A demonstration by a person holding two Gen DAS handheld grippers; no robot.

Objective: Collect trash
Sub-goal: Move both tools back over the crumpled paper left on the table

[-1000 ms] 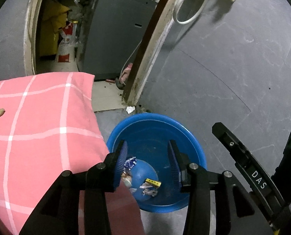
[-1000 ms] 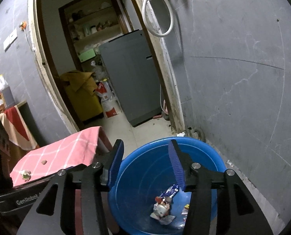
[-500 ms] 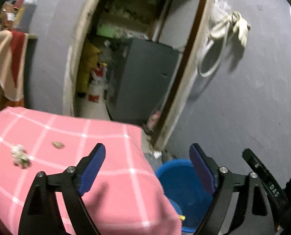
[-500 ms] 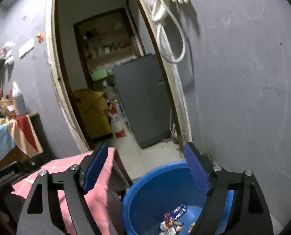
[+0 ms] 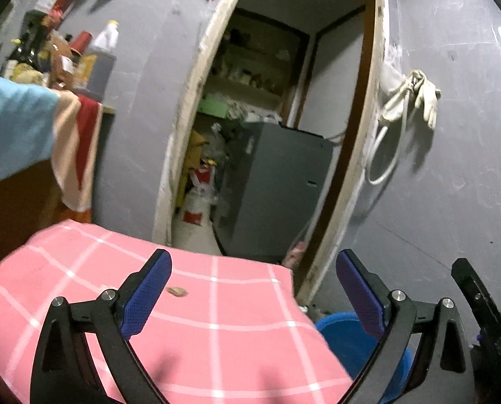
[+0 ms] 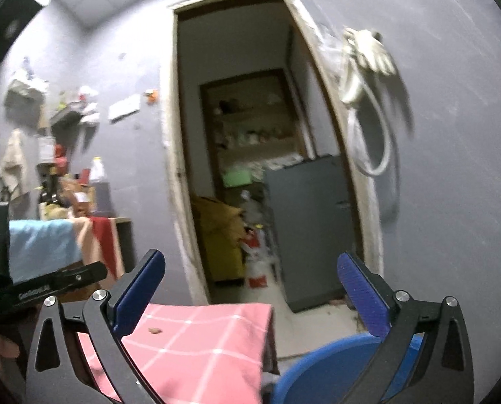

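On the pink checked table (image 5: 216, 320) lies a small brown scrap (image 5: 177, 291). Both grippers, left (image 5: 254, 289) and right (image 6: 250, 289), are opening wide, fingers empty, beside the blue bin (image 6: 321, 367).

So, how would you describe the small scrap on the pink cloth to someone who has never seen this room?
Find the pink checked cloth spread in front of the doorway, left of the blue tub. On it lies a small tan crumb. It is the only loose thing visible on the cloth, dull brown against pink and white lines.
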